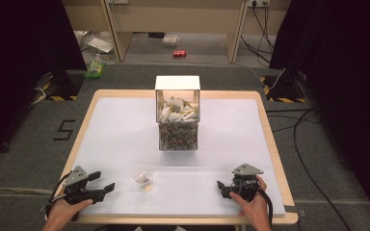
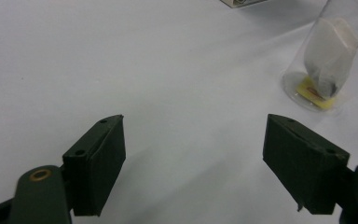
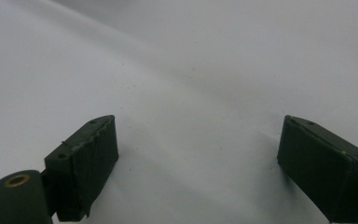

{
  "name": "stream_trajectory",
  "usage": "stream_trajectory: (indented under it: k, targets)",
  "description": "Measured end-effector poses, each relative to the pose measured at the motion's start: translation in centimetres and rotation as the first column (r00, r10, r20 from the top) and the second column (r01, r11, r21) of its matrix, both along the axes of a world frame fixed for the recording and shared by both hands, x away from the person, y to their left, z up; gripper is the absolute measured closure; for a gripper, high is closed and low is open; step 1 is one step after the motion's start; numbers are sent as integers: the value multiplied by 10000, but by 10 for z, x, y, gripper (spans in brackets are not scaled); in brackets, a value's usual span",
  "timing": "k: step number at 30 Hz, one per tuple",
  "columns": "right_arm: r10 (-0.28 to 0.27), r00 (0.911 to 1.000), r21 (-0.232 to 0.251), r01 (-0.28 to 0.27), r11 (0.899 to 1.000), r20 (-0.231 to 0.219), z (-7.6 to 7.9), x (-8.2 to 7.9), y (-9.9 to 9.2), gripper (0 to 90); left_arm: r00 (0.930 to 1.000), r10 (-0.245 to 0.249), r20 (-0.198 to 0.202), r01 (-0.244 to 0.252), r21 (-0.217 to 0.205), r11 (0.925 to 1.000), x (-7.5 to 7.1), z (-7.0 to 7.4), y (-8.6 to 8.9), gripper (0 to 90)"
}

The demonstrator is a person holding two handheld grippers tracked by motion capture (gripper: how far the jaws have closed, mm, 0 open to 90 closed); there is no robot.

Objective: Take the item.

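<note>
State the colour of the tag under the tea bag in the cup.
Yellow tag, with a reddish mark, best in the left gripper view.

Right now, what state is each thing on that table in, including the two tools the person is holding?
Left hand-held gripper: open, holding nothing, resting near the table's front edge.
Right hand-held gripper: open, holding nothing.
Clear plastic cup: upright, a white tea bag inside it, its yellow tag on the bottom.
Clear square box with a white lid: lid raised, stocked with packets.
</note>
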State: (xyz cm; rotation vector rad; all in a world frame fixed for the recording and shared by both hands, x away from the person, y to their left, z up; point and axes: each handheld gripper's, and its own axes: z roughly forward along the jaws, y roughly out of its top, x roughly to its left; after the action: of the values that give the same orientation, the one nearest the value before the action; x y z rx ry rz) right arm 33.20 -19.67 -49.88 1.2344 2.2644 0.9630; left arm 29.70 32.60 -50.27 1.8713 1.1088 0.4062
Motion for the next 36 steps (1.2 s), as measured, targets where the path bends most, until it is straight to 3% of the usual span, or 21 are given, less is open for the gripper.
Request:
stream_trajectory:
  k: [24,36]
  targets:
    - [1,10000,-1,-1,10000,1,0,0,0,128,10000,82,-27,-82,234,9997,-18,-10,3,194]
    - [20,10000,-31,-20,10000,27,0,0,0,128,9983,-207,544,144,1134,9934,-29,-14,-3,148]
